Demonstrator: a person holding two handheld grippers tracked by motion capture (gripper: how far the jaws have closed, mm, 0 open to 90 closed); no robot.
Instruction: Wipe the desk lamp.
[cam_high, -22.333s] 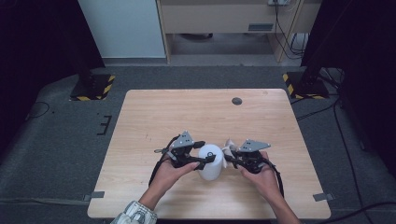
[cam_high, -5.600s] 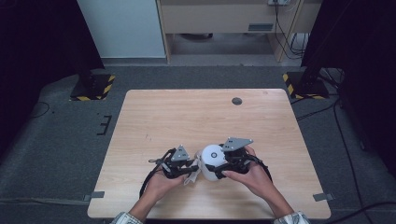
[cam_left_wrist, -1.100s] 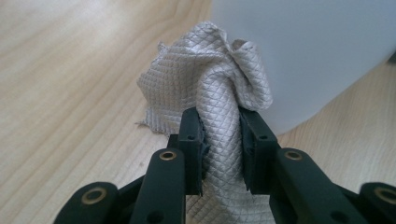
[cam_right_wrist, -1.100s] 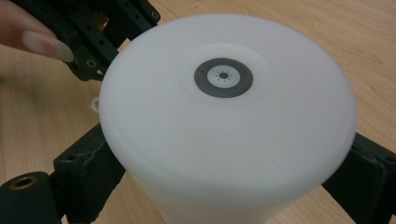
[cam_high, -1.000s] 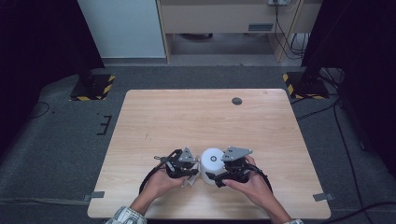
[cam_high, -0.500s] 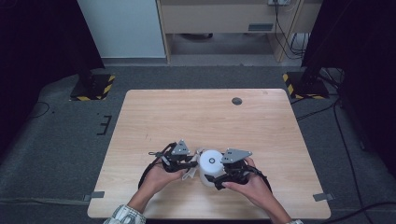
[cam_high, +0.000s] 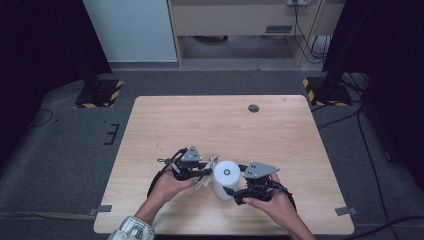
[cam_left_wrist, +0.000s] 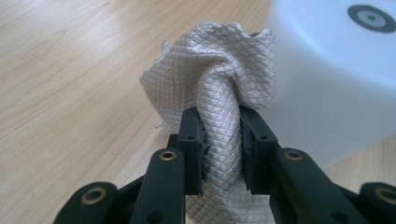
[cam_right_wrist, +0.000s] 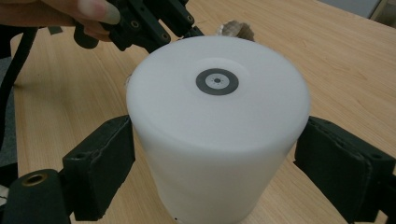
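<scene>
The cloth (cam_left_wrist: 217, 100), grey and quilted, is bunched into a twist and pinched between the closed jaws of the left gripper (cam_left_wrist: 219, 133); its lower end drops out of sight behind the jaws. Just past the tips, on the right of the left gripper view, stands the white cylinder (cam_left_wrist: 336, 79), its far side cut off by the frame edge. From above the cloth (cam_high: 206, 172) is only a small pale scrap between the left gripper (cam_high: 200, 172) and the cylinder (cam_high: 226, 180), and whether the two touch cannot be told there.

The right gripper view shows the cylinder (cam_right_wrist: 219, 126) upright between that gripper's wide-set jaws, with a dark ring mark on its flat top. The right gripper (cam_right_wrist: 215, 177) has just been closing a little; the left pad lies against the wall, while the right pad's contact is hard to judge. A tip of cloth (cam_right_wrist: 236, 29) peeks over the cylinder's far rim, beside the left gripper (cam_right_wrist: 187, 25). In the high view the right gripper (cam_high: 235, 192) sits just below the cylinder on the table (cam_high: 280, 130).
</scene>
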